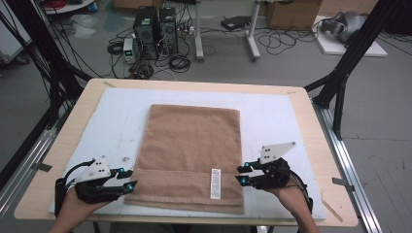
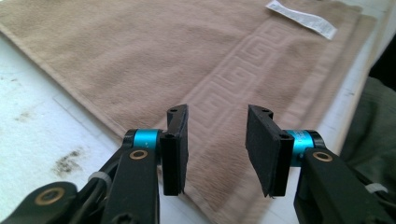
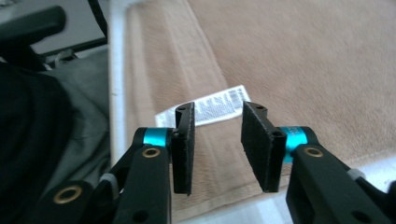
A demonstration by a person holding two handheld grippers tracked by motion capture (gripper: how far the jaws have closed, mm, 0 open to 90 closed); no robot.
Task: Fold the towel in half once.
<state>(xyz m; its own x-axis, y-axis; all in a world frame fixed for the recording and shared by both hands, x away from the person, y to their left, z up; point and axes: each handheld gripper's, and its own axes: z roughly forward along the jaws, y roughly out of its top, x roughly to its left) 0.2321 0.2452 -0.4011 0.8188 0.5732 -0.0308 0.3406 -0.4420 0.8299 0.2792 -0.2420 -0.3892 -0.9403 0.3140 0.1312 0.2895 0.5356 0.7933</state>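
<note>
A brown towel (image 1: 193, 150) lies flat on the white mat (image 1: 121, 121) that covers the wooden desk (image 1: 311, 126), folded into a tall rectangle whose near edge runs close to the person's side. A white care label (image 1: 215, 183) sits on the towel's near band, toward the right-hand corner (its print is too small to read).

The left gripper (image 1: 130, 178) is held low at the towel's near left corner, pointing inward across the desk, its fingers (image 2: 176, 149) parted with nothing between them. In the left gripper view the two black pads stand clearly apart above the towel's woven key-pattern border, and the towel's edge passes beneath them; I cannot tell whether they touch the cloth.

The right gripper (image 1: 240, 174) is at the near right corner, just beside the towel's right edge and pointing inward toward the label. Its fingers (image 3: 184, 149) are released too: the right gripper view shows a plain gap between the pads, with the label visible through it on the towel beyond and the near hem running below.

Both hands come in from the near edge of the desk, one on each side of the towel, well apart from one another.
</note>
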